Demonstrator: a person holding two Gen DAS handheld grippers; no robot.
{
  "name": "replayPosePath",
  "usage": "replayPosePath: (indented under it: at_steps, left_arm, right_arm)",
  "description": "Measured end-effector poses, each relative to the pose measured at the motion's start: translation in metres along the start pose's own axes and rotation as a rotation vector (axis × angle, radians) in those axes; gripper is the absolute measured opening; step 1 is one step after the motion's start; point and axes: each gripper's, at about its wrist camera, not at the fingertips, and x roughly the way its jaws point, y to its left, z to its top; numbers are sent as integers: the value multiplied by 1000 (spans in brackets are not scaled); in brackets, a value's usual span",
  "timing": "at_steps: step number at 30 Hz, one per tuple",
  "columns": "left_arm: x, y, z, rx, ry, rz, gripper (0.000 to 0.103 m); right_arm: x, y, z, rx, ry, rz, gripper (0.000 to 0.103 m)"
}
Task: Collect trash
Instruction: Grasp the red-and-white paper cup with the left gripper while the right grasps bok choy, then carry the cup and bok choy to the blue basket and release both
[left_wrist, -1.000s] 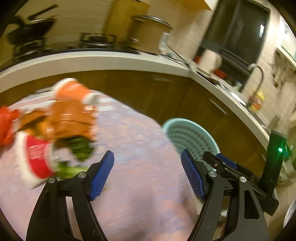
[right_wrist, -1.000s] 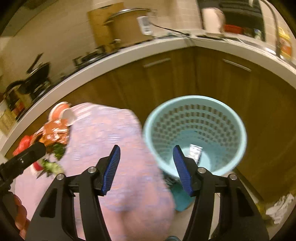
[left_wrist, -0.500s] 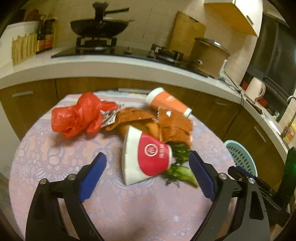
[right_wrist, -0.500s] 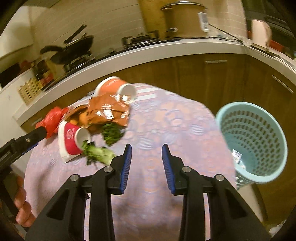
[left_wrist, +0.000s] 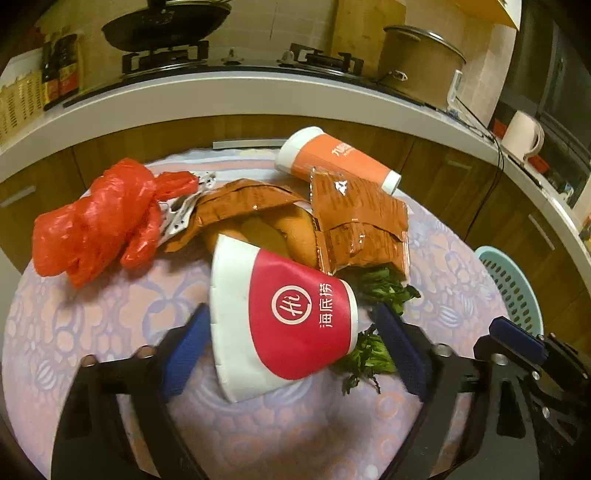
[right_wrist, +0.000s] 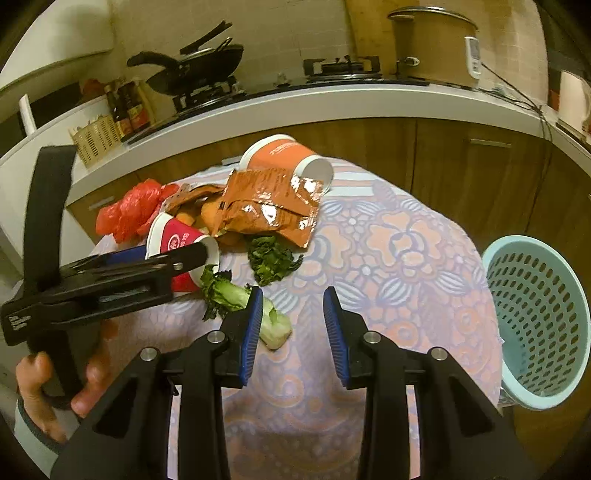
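A pile of trash lies on a round table (left_wrist: 92, 332): a red-and-white paper bowl (left_wrist: 291, 317) on its side, a red plastic bag (left_wrist: 99, 221), orange snack wrappers (left_wrist: 354, 221), an orange paper cup (left_wrist: 332, 158) and green vegetable scraps (left_wrist: 380, 291). My left gripper (left_wrist: 291, 343) is open, its blue pads on either side of the paper bowl. In the right wrist view my right gripper (right_wrist: 293, 325) is open and empty over the cloth, its left pad beside a bok choy stem (right_wrist: 258, 310). The left gripper (right_wrist: 177, 258) reaches around the bowl (right_wrist: 177, 240).
A light blue perforated waste basket (right_wrist: 539, 325) stands on the floor right of the table, also in the left wrist view (left_wrist: 513, 291). Wooden cabinets and a white counter (left_wrist: 258, 92) with a stove, wok and pot curve behind the table.
Both grippers swung left from the basket to the trash pile. The left gripper moved in until its pads flank the paper bowl. The right gripper opened somewhat wider near the bok choy.
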Motion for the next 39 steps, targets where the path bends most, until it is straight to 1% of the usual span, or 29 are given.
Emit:
replayPosePath:
  at_steps: [1, 3, 5, 6, 7, 11, 13, 15, 21, 24, 26, 27, 30, 33, 34, 36, 39]
  left_arm:
    - [1, 0, -1, 4, 0, 12, 72]
    - [-1, 2, -1, 6, -8, 4, 72]
    - [-7, 8, -3, -13, -23, -8, 72]
    - [-13, 12, -4, -26, -35, -15, 72]
    - [-16, 15, -4, -34, -40, -16, 72]
    - [-34, 30, -6, -76, -72, -30, 72]
    - [-38, 36, -7, -89, -80, -34, 72]
    - [-40, 40, -8, -98, -82, -37, 72]
    - [-42, 43, -10, -108, -82, -59, 72]
    - [-42, 41, -10, -104, -80, -61, 72]
    - [-42, 40, -10, -103, -79, -62, 72]
    - [-43, 39, -11, -102, -80, -62, 72]
    - [-46, 38, -11, -102, -83, -63, 72]
    - [-52, 37, -13, -105, -90, -67, 72]
    - [-54, 37, -13, -106, -93, -69, 72]
    - [-57, 36, -13, -107, -97, -71, 72]
    - [-62, 34, -13, -104, -102, -80, 72]
  right_arm:
    - [2, 2, 0, -7, 10, 13, 31]
    - [5, 3, 1, -12, 24, 40, 32]
    - [9, 5, 2, -19, 36, 63, 44]
    - [12, 6, 2, -23, 39, 69, 53]
    - [15, 7, 3, -33, 44, 72, 54]
    - [34, 13, 6, -65, 92, 93, 54]
    - [43, 19, 7, -104, 114, 103, 56]
    - [50, 26, 7, -146, 125, 85, 58]
    - [66, 36, 4, -203, 175, 77, 58]
    - [64, 46, -1, -258, 170, 71, 58]
    - [61, 54, -5, -289, 162, 47, 52]
    - [60, 56, -7, -299, 165, 44, 38]
    - [54, 59, -10, -306, 151, 33, 33]
    - [46, 56, -14, -279, 134, 39, 28]
    - [42, 52, -15, -259, 132, 46, 19]
    - [36, 46, -15, -214, 133, 73, 18]
    - [26, 39, -15, -200, 106, 57, 18]
